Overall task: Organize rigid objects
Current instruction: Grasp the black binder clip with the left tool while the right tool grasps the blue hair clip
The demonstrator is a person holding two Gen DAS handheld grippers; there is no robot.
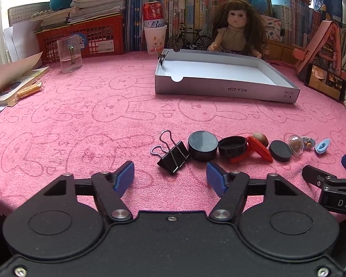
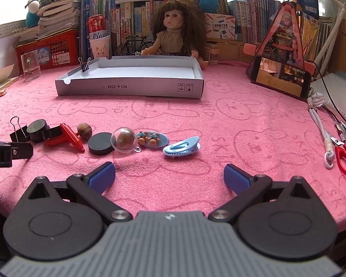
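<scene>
Left gripper [image 1: 170, 175]: seen at the bottom of the left wrist view, jaws apart with nothing between the blue pads — the cloth alone shows in the gap.
Right gripper [image 2: 169, 176]: low centre of the right wrist view, jaws spread wide, nothing held.
Binder clip [image 1: 173, 153]: found just above the left gripper's gap, lying on the pink cloth [image 1: 80, 127] with its wire handles folded up and to the left. It is judged light, stiff and springy; the black steel body is best taken across its flat sides, since the wire loops would swivel.
Row of small things: set in a line to the right of the clip — a black round tin [image 1: 203, 145], an open black cap [image 1: 233, 146], a red plastic piece [image 1: 258, 152], a brown nut [image 1: 260, 138], a black disc [image 1: 280, 150], a clear capsule [image 1: 295, 145], then a blue hair clip [image 2: 182, 149] at the row's right end.
Handling of the row: the tin and disc are judged hard and smooth, so a grip across the diameter is advised; the capsule is thought thin-walled and apt to roll — it should be squeezed gently.
White box [image 1: 226, 92]: placed farther up, right of centre, open-topped and nearly empty; a second small clip [image 2: 85, 65] is seen fixed on its left wall.
Far background: a doll [image 1: 234, 26] and shelved books are seen beyond the box.
</scene>
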